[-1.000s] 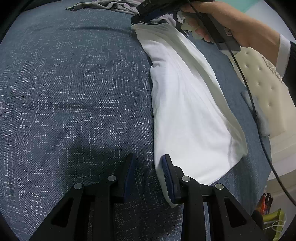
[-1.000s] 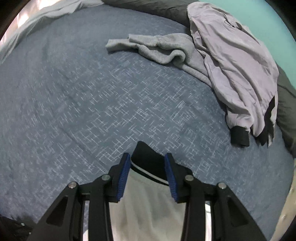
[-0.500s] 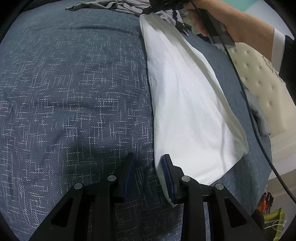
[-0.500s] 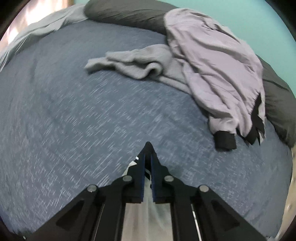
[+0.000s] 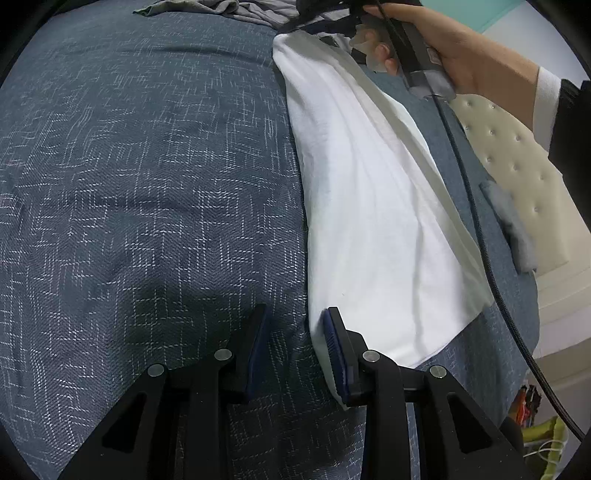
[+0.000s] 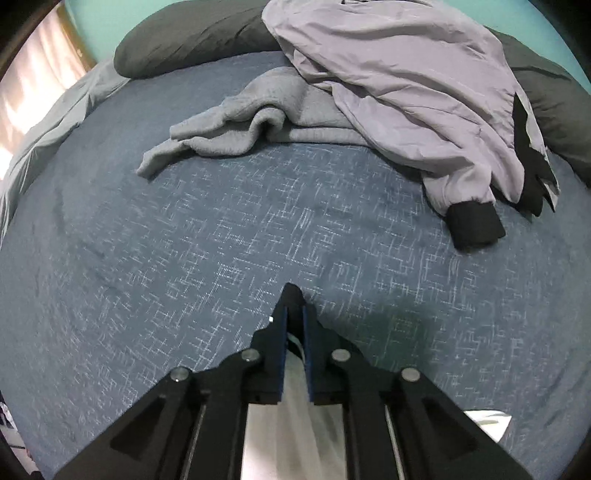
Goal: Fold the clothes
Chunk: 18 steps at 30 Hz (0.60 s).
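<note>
A white shirt (image 5: pixel 376 206) with a dark collar lies stretched in a long strip along the right side of the blue bedspread (image 5: pixel 147 184). My left gripper (image 5: pixel 295 325) stands open at the shirt's near corner; its right finger (image 5: pixel 334 343) rests against the hem, and only bedspread lies between the pads. At the far end a hand (image 5: pixel 454 48) holds my right gripper (image 5: pixel 317 14). In the right wrist view this gripper (image 6: pixel 293 314) pinches the collar end, with white cloth (image 6: pixel 291 417) hanging beneath. Its jaws are opening slightly, and the cloth is still between them.
A crumpled grey sweater (image 6: pixel 258 122) and a lilac jacket (image 6: pixel 406 74) with black cuffs lie farther up the bed, in front of dark pillows (image 6: pixel 192 40). A cream tufted panel (image 5: pixel 517 166) borders the bed's right side. A black cable (image 5: pixel 480 221) hangs over the shirt.
My right gripper closed on the shirt's dark collar, rolled, and carried it up the bed, drawing the shirt's far end out straighter. My left gripper kept still.
</note>
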Motion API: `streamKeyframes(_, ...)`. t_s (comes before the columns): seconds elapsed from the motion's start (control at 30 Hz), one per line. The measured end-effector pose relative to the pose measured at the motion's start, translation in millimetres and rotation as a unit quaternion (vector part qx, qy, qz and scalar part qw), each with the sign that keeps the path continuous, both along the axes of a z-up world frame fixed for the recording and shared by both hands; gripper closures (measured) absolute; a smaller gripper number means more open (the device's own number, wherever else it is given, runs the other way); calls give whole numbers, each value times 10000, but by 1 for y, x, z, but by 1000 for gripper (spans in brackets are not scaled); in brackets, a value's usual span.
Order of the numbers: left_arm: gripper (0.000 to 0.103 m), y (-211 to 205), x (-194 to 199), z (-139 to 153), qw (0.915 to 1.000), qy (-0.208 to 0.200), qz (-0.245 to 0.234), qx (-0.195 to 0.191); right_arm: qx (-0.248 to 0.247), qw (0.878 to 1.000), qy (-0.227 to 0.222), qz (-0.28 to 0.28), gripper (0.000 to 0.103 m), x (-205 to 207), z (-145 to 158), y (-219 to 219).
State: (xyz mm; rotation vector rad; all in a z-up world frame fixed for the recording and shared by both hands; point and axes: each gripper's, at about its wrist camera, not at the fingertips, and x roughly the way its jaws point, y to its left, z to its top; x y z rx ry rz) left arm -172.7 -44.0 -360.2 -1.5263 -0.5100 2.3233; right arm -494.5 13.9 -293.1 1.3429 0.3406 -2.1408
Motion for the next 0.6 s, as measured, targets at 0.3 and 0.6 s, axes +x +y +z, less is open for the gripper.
streamKeyframes(0.3, 70, 4, -1, 0, 10000, -13, 14, 32, -931, 9956, 135, -7, 54, 7, 49, 44)
streamKeyframes(0.6, 70, 11, -2, 1, 10000, 6, -3, -45, -489, 9987, 49, -129, 62, 22, 26, 137)
